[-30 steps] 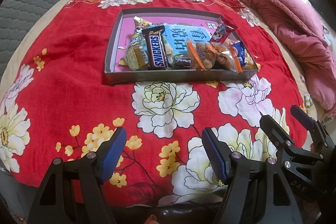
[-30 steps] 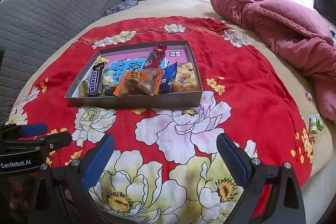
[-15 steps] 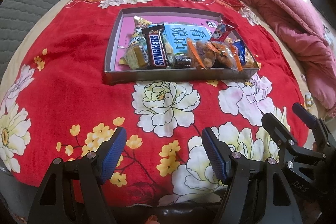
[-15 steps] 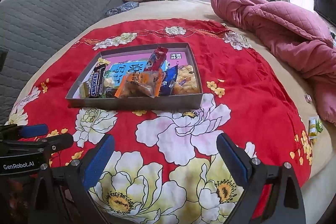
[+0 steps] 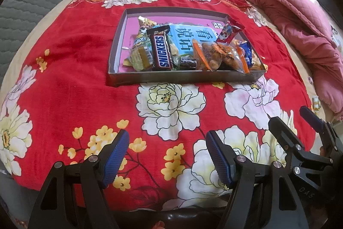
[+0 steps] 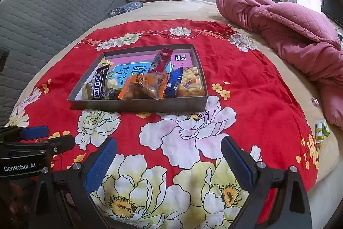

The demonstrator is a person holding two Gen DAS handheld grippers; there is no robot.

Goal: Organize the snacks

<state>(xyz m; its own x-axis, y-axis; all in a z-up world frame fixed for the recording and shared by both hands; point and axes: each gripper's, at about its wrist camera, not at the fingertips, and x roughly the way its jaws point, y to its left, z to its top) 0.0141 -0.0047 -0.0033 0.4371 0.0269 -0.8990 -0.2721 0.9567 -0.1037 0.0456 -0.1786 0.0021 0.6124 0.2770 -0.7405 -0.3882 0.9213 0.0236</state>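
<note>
Left gripper [image 5: 167, 156]: jaws wide apart, nothing between, hovering over the red cloth [image 5: 70, 87]. Right gripper [image 6: 169, 161]: jaws likewise spread wide, empty, touching nothing. Tray [image 5: 184, 77] ahead of both, well apart from the fingertips, resting on the cloth. Inside, piled toward the near wall: Snickers bar [image 5: 162, 52], orange-edged bag [image 6: 143, 87], blue packet [image 6: 174, 83], red wrapper [image 6: 161, 59].

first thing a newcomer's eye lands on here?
Likely the bright red floral bedspread covering the bed, then the shallow grey cardboard tray at its centre, heaped with snacks, a brown Snickers bar toward its left side. In the foreground, the left gripper and right gripper both hang open and empty above the spread.
</note>
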